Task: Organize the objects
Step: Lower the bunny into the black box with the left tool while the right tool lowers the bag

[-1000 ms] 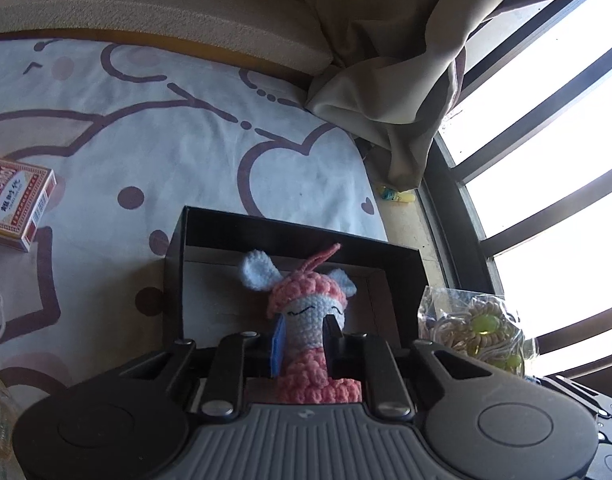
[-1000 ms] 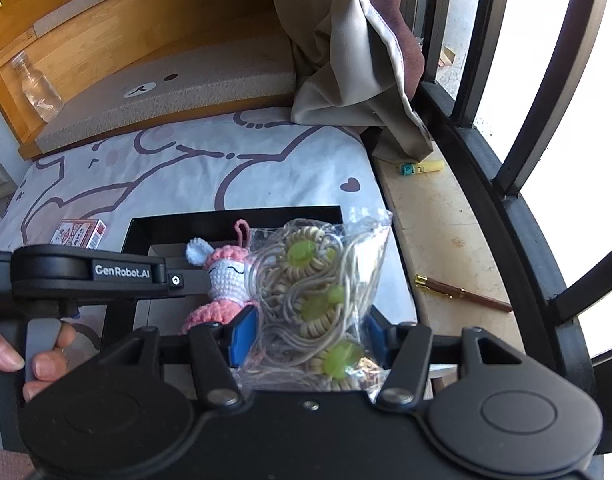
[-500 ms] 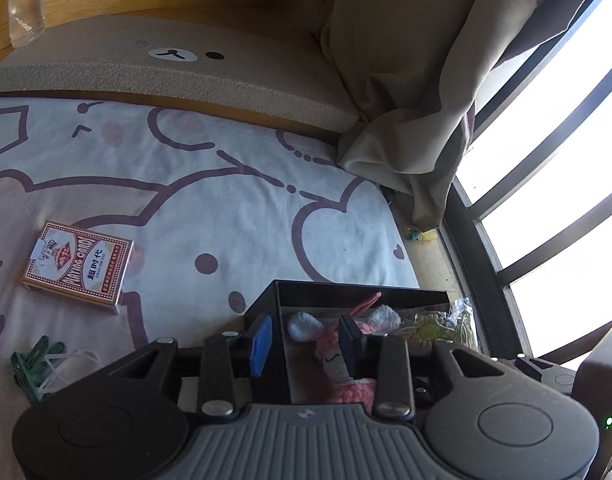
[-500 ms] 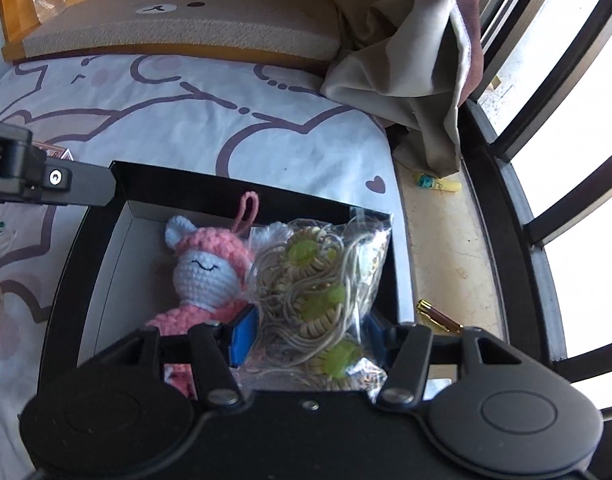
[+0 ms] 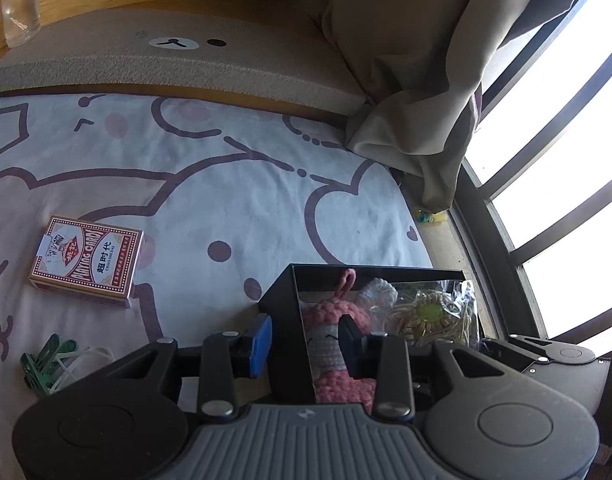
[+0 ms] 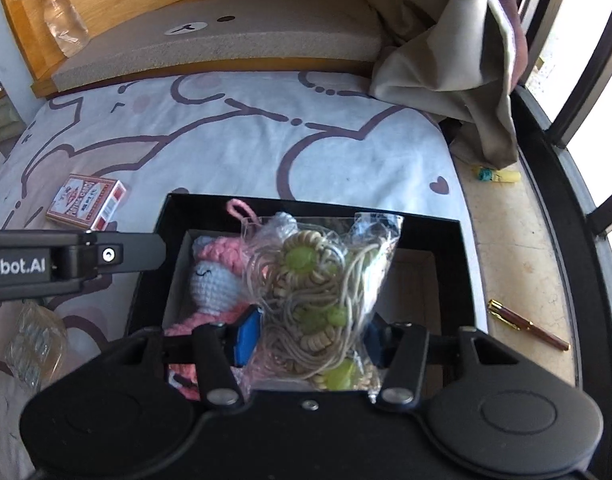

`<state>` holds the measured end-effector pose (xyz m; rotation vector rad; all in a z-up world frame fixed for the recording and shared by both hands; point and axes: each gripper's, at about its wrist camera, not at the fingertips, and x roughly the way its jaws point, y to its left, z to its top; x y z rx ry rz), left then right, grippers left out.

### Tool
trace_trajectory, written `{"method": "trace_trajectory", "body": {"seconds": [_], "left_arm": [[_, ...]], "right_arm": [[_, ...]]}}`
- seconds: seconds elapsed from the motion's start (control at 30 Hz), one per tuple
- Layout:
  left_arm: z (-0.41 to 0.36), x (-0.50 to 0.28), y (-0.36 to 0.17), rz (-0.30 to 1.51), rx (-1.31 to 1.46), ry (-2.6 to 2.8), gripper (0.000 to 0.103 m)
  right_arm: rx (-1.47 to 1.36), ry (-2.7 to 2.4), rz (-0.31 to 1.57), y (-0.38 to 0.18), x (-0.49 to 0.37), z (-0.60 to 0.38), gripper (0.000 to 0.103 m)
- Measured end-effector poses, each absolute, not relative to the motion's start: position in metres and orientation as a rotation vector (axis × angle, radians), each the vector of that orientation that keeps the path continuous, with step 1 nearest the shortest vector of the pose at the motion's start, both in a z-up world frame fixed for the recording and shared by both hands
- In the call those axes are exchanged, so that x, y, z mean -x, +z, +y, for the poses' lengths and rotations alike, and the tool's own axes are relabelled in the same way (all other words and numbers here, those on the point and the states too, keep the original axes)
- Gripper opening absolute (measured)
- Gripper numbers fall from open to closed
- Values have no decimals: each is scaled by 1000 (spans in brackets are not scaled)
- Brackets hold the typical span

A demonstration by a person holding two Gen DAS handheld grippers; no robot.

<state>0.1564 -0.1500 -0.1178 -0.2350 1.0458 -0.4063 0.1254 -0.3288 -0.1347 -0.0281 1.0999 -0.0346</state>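
Far left on the printed bedsheet (image 5: 234,208): green clips (image 5: 46,360) with a white band, then a red deck of playing cards (image 5: 86,266) lying flat. Left gripper (image 5: 306,338) has its fingers spread and holds nothing; they straddle the left wall of the black box (image 6: 306,208). Inside the box a pink and blue crochet doll (image 6: 216,272) lies at the left. Right gripper (image 6: 310,338) is pinched on a clear bag of beaded cord (image 6: 318,292), held over the box interior beside the doll. Right of the box, a brown pen (image 6: 526,324) lies on the sill (image 6: 514,240)
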Motion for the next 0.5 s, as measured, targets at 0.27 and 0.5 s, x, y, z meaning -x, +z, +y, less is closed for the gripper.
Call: {"method": "trace_trajectory", "body": {"seconds": [0.27,0.5], "left_arm": [[-152,-156,-120,1053,230,-402,38],[-150,-156,-122,1059,227,-392,38]], "right_arm": [[110,-113,1256,-158,-128,-334,54],[48,-41,1199,-159,-134,-322,53]]}}
